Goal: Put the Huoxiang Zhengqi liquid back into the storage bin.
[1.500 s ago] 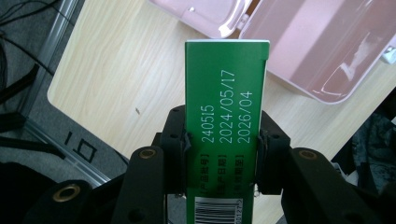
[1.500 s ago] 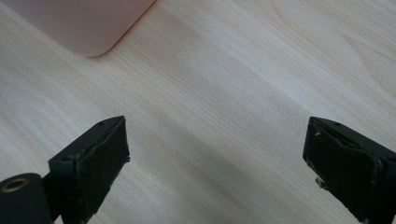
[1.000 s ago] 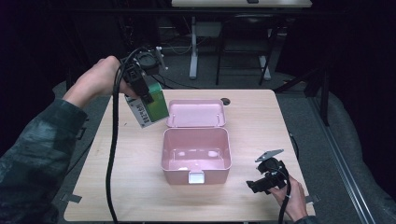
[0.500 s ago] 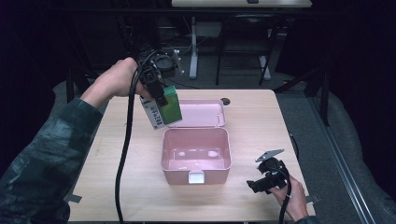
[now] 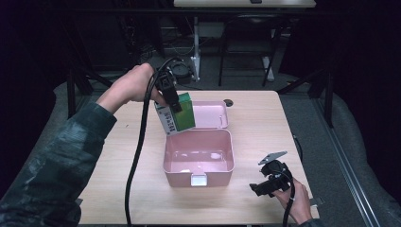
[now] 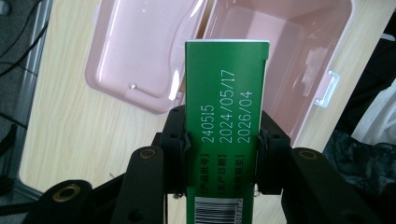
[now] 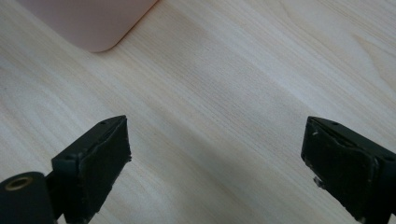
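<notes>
Plainly the step in hand is carrying: the left gripper [image 5: 176, 105] has its jaws clamped on the two narrow sides of a green carton [image 6: 226, 130], and holds it in the air above the back left corner of the open pink box [image 5: 171, 166]. In the left gripper view the carton stands up between the pads, printed dates on its face and a barcode at its lower end, with the hollow of the box beyond it and the lid [image 6: 140, 51] lying flat, hinged back on the table [image 5: 255, 118]. From the high view the carton hangs tilted, partly over the lid and partly over the box's rear rim, touching neither as far as I can tell.

The right gripper [image 5: 270, 179] rests low near the table's front right corner, just beside the box; in its own view the jaws stand wide apart with nothing but bare wood between them.

Next, I judge, the carton needs to come forward over the middle of the hollow, go down clear of the rim, and be released once it sits inside. The tilt may call for levelling first, so that a corner does not catch the wall
</notes>
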The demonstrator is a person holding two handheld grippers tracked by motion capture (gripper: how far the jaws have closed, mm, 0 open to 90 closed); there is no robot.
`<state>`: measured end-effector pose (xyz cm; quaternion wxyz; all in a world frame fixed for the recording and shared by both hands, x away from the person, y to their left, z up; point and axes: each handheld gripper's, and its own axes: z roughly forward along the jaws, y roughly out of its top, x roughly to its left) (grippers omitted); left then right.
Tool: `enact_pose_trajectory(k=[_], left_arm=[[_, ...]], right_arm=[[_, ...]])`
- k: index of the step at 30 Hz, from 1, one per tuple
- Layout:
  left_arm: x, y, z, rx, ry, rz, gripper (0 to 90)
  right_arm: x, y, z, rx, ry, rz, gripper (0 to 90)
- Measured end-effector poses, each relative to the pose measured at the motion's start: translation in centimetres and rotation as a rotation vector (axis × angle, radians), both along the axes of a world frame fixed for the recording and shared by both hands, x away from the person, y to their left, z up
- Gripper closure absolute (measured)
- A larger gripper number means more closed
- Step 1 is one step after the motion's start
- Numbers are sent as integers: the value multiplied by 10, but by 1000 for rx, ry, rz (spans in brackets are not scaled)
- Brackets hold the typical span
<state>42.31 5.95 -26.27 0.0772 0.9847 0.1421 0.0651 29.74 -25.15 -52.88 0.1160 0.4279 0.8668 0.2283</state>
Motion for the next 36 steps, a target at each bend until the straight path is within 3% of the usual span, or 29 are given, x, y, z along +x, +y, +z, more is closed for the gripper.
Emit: enact_pose_trajectory(k=[13, 24, 33, 36], left_arm=[[-4, -13, -19, -10, 26, -30, 631], [-9, -25, -42, 9, 57, -64, 632], [-13, -24, -60, 6, 83, -73, 631], [-14, -24, -70, 6, 108, -84, 631]], right_arm=[[0, 1, -1, -3, 7, 11, 75], [0, 2, -2, -9, 29, 20, 77], [0, 3, -3, -13, 28, 20, 80], [0, 3, -3, -20, 28, 25, 80]])
